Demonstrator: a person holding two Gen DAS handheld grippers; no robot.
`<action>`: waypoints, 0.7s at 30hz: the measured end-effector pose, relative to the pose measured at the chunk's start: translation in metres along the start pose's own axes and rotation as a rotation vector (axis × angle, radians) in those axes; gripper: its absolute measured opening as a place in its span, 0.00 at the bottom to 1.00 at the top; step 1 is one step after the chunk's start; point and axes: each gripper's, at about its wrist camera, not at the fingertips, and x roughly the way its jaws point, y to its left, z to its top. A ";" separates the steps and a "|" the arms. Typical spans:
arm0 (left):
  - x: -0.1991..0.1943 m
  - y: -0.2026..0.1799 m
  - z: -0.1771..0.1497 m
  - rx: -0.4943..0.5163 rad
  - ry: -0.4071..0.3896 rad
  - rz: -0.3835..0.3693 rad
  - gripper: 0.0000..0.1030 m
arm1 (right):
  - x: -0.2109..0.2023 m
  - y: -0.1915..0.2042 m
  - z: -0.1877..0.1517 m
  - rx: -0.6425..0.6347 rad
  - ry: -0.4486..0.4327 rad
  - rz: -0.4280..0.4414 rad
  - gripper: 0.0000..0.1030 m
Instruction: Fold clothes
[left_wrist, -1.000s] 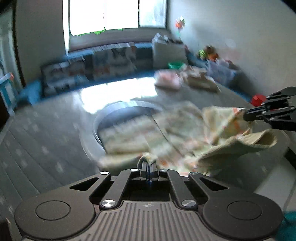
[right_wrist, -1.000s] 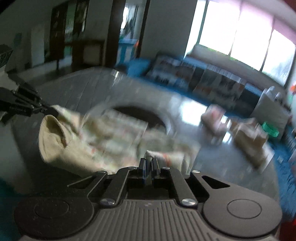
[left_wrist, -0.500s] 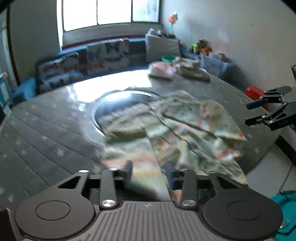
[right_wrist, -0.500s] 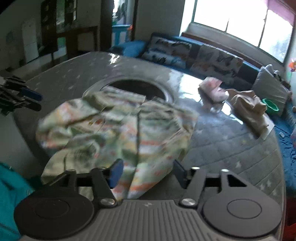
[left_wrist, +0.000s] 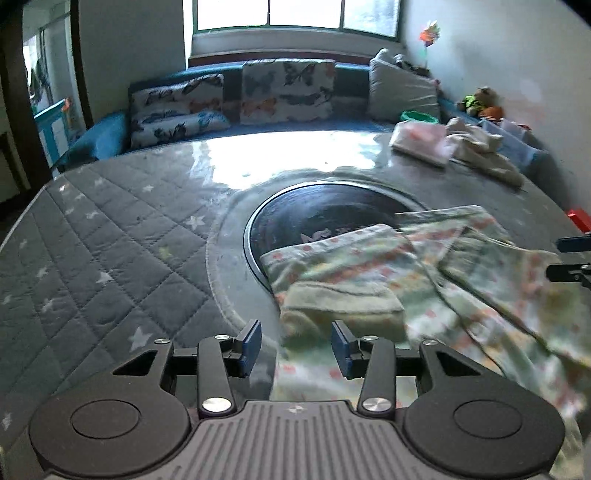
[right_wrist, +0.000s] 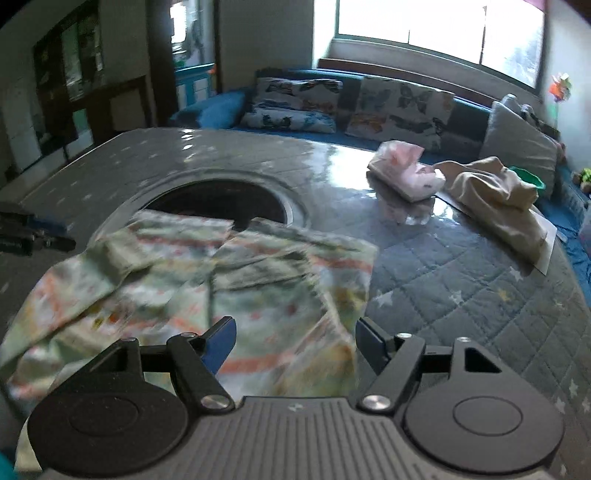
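- Both hand-held grippers, left hand-held gripper (left_wrist: 294, 345) and right hand-held gripper (right_wrist: 295, 338), gape wide, holding nothing.
- Patterned garment (right_wrist: 207, 280) overhangs the tabletop (left_wrist: 110, 258) at 6 o'clock; it could slide off.

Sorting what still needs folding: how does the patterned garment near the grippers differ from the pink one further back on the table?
The patterned garment lies spread out and rumpled, partly over the dark round inset; the pink garment sits as a small compact bundle. The patterned one is pale green with orange marks and covers far more of the table than the plain pink one. Both rest on the table, and neither gripper holds them.
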 end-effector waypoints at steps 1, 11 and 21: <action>0.007 0.000 0.002 -0.003 0.004 0.009 0.41 | 0.006 -0.004 0.003 0.014 0.000 -0.007 0.71; 0.054 0.001 0.013 -0.055 0.025 0.026 0.41 | 0.035 -0.019 0.002 0.076 0.033 -0.015 0.70; 0.062 0.008 0.017 -0.130 -0.004 0.003 0.30 | 0.054 -0.028 0.003 0.119 0.058 -0.003 0.70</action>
